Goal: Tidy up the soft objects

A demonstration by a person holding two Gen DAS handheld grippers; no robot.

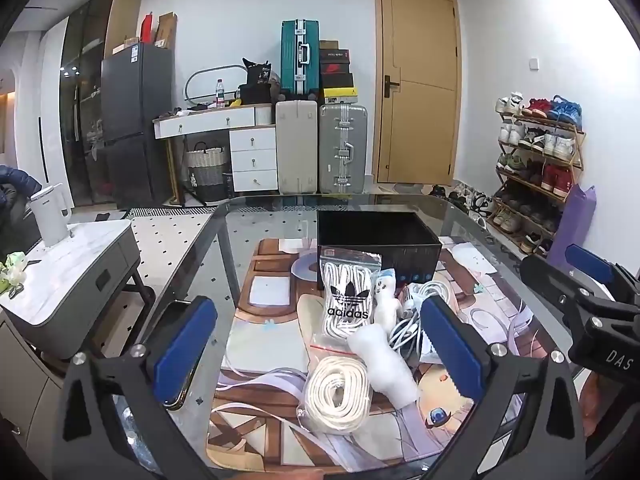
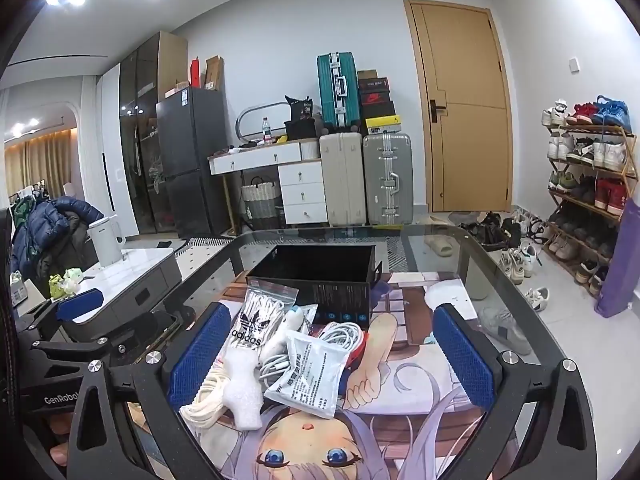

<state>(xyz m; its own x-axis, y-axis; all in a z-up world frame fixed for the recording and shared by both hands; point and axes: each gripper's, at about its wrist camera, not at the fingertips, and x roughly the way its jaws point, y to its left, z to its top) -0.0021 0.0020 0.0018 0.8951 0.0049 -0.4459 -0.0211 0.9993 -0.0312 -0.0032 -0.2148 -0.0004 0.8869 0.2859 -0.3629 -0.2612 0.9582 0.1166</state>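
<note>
Clutter of soft things sits bunched at the middle of my glass table [image 1: 240, 216], piled together so everything is within one short reach of the black box [image 1: 378, 236] standing open at twelve o'clock behind it, the likely home for them. Nearest me lies a coil of white cord [image 1: 338, 390]; a foam piece [image 1: 386, 364] rests against its right, at three o'clock. A bag of laces [image 1: 348, 292] leans on the box front. A white packet [image 2: 310, 372] lies over white cables [image 2: 340, 334]. My left gripper [image 1: 320, 354] and right gripper [image 2: 330, 354] both hang released and empty, jaws spread wide above the pile, touching nothing.
</note>
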